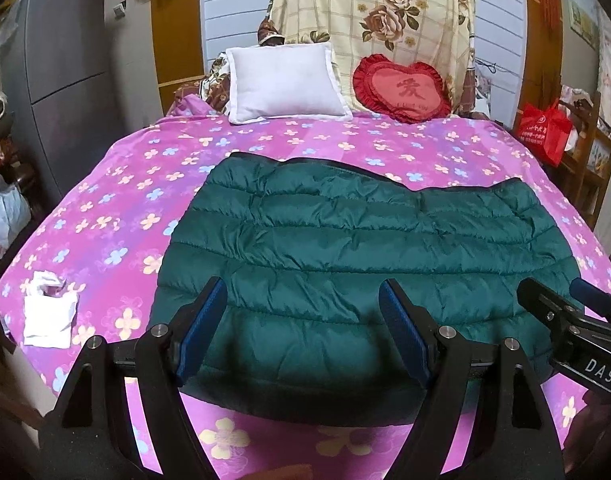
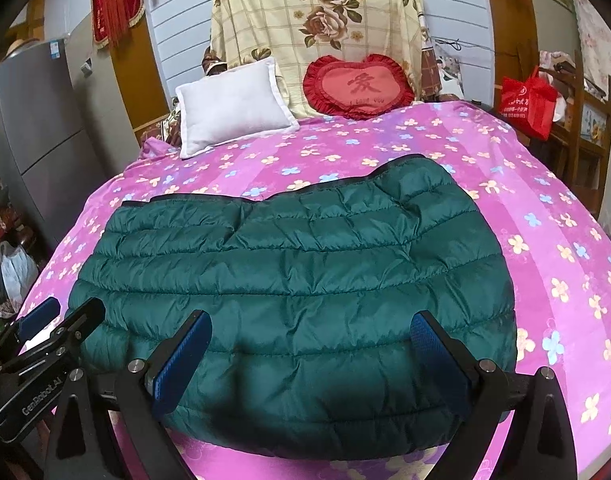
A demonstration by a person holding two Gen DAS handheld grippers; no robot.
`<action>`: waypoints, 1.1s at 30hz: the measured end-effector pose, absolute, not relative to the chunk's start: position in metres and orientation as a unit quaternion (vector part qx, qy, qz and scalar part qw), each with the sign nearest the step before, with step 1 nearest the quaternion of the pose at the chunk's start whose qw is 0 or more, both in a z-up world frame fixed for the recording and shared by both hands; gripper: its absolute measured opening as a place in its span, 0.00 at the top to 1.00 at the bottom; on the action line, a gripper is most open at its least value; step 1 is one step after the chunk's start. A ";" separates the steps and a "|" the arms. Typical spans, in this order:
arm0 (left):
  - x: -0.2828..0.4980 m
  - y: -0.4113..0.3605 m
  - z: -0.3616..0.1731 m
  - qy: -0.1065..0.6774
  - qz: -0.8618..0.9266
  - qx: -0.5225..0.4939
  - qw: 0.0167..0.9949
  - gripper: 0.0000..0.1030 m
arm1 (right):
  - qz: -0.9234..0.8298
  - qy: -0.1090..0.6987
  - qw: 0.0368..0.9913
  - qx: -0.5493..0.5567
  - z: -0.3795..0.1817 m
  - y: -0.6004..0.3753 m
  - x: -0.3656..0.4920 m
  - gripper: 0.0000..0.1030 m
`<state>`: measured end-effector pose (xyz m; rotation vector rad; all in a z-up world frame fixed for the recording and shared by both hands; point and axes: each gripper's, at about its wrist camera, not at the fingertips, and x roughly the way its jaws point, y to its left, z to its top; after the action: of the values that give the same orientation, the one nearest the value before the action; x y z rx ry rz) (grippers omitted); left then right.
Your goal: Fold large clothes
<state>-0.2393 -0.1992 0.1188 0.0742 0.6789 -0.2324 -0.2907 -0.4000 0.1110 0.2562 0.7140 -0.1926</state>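
Both sets of jaws are spread wide with nothing between them: the left gripper and right gripper hang side by side over the near edge of the dark green puffer jacket, which lies folded into a fat bundle on the pink floral bedsheet. My worry is that slick puffy shell: pinch just the top layer and the fold peels open, or the padding springs back and the bundle slides toward the white pillow

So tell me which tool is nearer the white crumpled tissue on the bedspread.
Left. The left tool hovers open over the green jacket, with the tissue just to its left; the right tool hangs farther right.
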 end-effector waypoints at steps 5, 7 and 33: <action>-0.240 -0.204 0.118 0.333 -0.112 0.045 0.935 0.23 | -0.094 0.351 0.924 0.122 0.111 -0.400 -0.290 0.04; -0.239 -0.205 0.116 0.336 -0.113 0.043 0.934 0.23 | -0.095 0.350 0.924 0.118 0.111 -0.399 -0.289 0.04; -0.233 -0.210 0.107 0.354 -0.121 0.037 0.927 0.23 | -0.096 0.358 0.923 0.101 0.106 -0.392 -0.280 0.04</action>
<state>-0.2327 -0.2104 0.1072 0.0764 0.7255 -0.2484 -0.2801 -0.3920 0.1061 0.2076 0.7343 -0.1973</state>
